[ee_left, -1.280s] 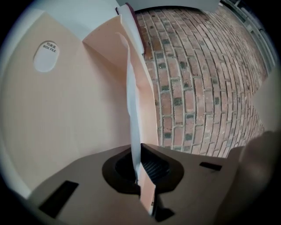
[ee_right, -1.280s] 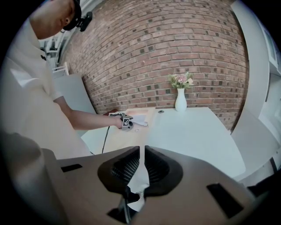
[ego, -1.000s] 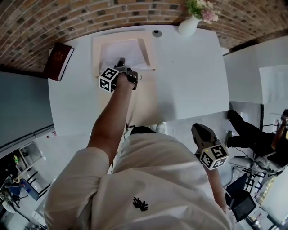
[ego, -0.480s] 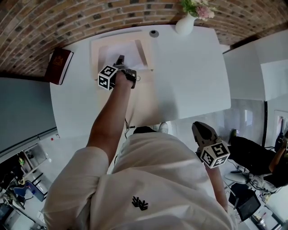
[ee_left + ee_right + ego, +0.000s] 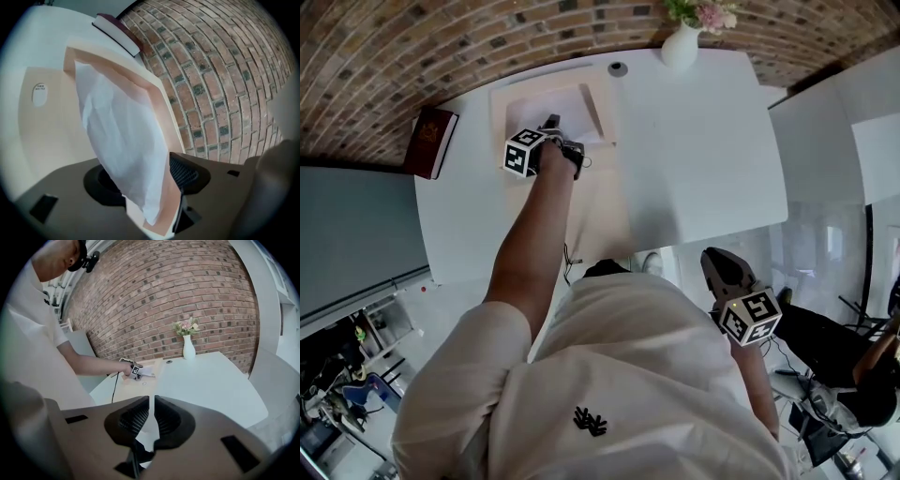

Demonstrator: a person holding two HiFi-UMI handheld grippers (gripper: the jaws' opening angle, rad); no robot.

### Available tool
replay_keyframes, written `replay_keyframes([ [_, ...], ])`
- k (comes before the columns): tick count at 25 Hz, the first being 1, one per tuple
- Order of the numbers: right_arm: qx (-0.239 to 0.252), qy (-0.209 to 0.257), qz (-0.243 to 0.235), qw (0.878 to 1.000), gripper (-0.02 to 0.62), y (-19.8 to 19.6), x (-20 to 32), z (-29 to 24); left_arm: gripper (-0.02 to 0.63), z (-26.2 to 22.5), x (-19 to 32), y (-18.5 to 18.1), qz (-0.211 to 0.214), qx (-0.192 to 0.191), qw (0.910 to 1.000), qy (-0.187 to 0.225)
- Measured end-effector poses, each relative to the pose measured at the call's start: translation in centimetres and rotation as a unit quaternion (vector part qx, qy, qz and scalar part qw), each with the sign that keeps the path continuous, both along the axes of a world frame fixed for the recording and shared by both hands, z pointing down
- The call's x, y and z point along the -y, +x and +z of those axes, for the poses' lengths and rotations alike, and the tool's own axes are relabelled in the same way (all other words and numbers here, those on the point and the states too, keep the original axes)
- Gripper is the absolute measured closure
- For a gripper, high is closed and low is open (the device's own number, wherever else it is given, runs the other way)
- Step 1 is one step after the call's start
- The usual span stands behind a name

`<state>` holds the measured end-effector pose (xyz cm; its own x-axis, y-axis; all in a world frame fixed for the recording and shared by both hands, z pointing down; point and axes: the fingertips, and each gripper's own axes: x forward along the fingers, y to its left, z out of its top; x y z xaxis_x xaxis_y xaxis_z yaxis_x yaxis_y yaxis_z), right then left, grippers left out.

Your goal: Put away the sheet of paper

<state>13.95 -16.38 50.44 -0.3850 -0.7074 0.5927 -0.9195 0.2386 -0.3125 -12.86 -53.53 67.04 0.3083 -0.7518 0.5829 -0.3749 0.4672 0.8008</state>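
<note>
**A:** The left hand-held gripper (image 5: 551,124) has just been opening its jaws; they stand wide apart now; the sheet of paper (image 5: 117,131) and the tan folder (image 5: 160,121) pass between them, unclamped.

**B:** That reads as the release; the sheet lies in the folder on the desk (image 5: 694,141), upper left of the head view; the right hand-held gripper (image 5: 151,411) is clenched on nothing, lower right.

The left arm (image 5: 530,244) reaches out across the table (image 5: 703,141), and the left hand-held gripper (image 5: 551,127) points away and downward near the table's far edge. Its jaws have just been opening and stand wide apart, with the sheet of paper (image 5: 122,131) between them, not pinched. The right hand-held gripper (image 5: 717,262) is held off the table's near edge beside the person's body, its jaws closed together on nothing.
</note>
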Motion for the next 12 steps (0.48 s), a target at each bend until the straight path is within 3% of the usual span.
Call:
replay_keyframes([
  [12,0.029,0.011,0.000,1.000,0.538,2.6,-2.1,0.4,0.328,-0.5,-3.5,-0.2,0.013,0.046,0.9985,-0.028],
])
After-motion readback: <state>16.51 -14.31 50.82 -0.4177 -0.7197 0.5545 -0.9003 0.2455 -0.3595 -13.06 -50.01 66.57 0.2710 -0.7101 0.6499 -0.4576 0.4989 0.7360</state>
